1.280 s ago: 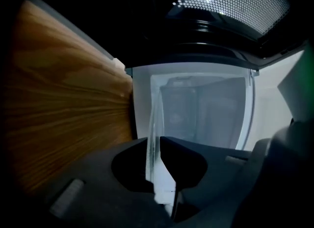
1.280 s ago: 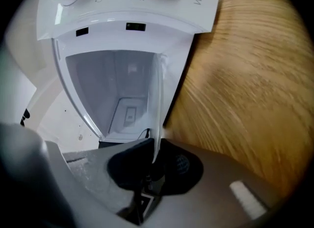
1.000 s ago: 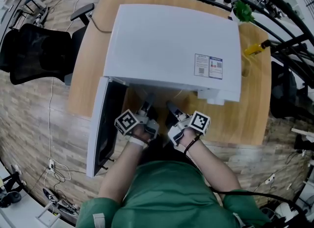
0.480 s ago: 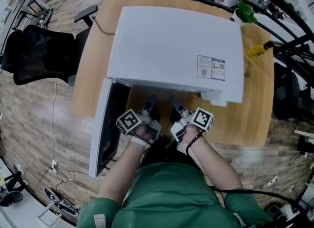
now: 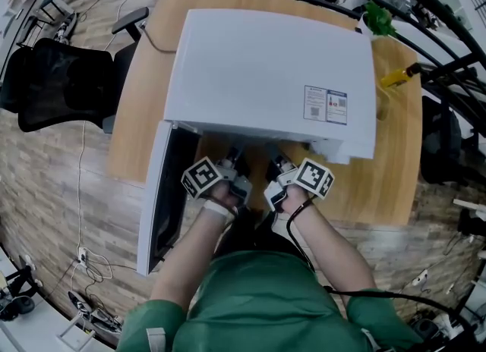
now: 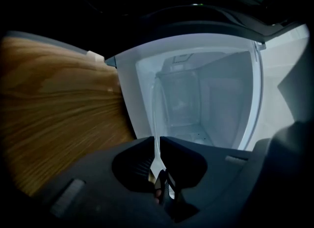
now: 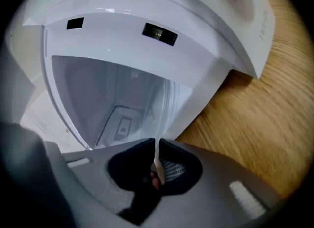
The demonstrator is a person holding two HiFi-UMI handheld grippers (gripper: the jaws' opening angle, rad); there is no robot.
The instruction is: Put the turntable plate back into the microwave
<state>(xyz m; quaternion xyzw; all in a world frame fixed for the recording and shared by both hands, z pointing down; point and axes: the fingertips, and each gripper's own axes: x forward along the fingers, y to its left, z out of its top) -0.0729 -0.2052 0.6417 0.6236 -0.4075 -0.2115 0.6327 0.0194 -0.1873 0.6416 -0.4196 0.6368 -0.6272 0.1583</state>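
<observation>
The white microwave (image 5: 266, 70) stands on the wooden table (image 5: 387, 191) with its door (image 5: 161, 206) swung open to the left. Both grippers reach into its mouth, side by side. The clear glass turntable plate (image 6: 156, 111) shows edge-on in both gripper views, running from the jaws into the pale cavity (image 6: 206, 99). My left gripper (image 6: 157, 143) has just closed and is shut on the plate's rim. My right gripper (image 7: 156, 147) has just been closing and pinches the plate (image 7: 164, 106) too. In the head view the left gripper (image 5: 236, 162) and right gripper (image 5: 279, 165) have their tips under the microwave's front edge, which hides the plate.
A black office chair (image 5: 61, 85) stands left of the table. A yellow object (image 5: 395, 76) and a green plant (image 5: 377, 18) sit at the table's far right. Black railings (image 5: 448, 62) run along the right. Cables (image 5: 87, 263) lie on the wooden floor.
Both grippers have edged forward towards the microwave's mouth, so less of their jaws shows in front of its edge. The microwave and its door have not moved.
</observation>
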